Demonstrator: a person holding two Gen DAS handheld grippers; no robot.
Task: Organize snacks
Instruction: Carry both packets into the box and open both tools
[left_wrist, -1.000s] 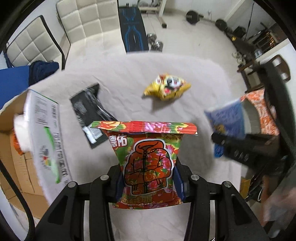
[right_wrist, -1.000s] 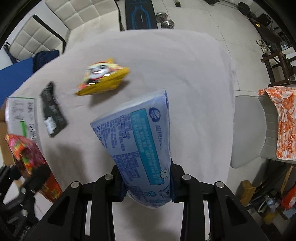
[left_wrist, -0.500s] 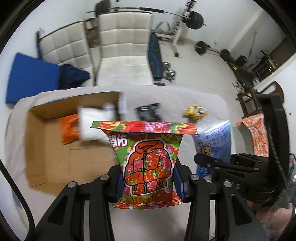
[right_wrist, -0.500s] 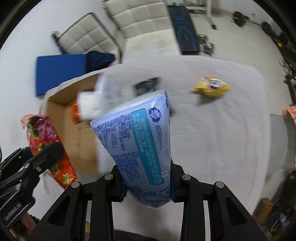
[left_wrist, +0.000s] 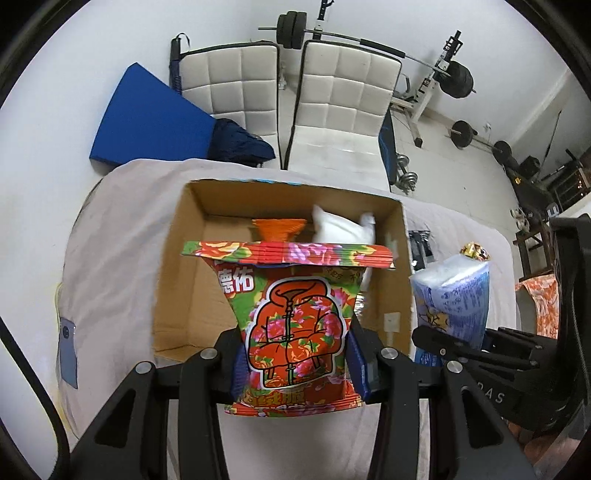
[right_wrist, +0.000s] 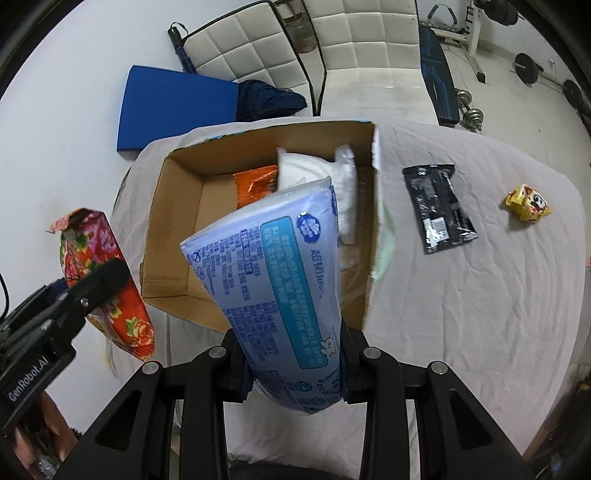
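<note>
My left gripper (left_wrist: 297, 363) is shut on a red floral snack bag (left_wrist: 291, 317), held upright over the near wall of an open cardboard box (left_wrist: 173, 258). My right gripper (right_wrist: 291, 363) is shut on a pale blue snack bag (right_wrist: 280, 280), tilted over the same box (right_wrist: 166, 229). Inside the box lie an orange packet (right_wrist: 255, 184) and a white bag (right_wrist: 317, 170). On the cloth to the right of the box lie a black packet (right_wrist: 437, 208) and a small yellow snack bag (right_wrist: 528, 203). The floral bag (right_wrist: 99, 273) shows left of the box in the right wrist view.
The table (right_wrist: 480, 295) is draped in a white cloth. Two white padded chairs (left_wrist: 340, 96) stand behind it, with a blue mat (left_wrist: 147, 114) and dark clothing (left_wrist: 240, 144). Gym weights (left_wrist: 458, 79) stand on the floor at the back right.
Both grippers have swung left from the open cloth to the cardboard box, carrying their bags. The box now sits straight ahead in both views.
</note>
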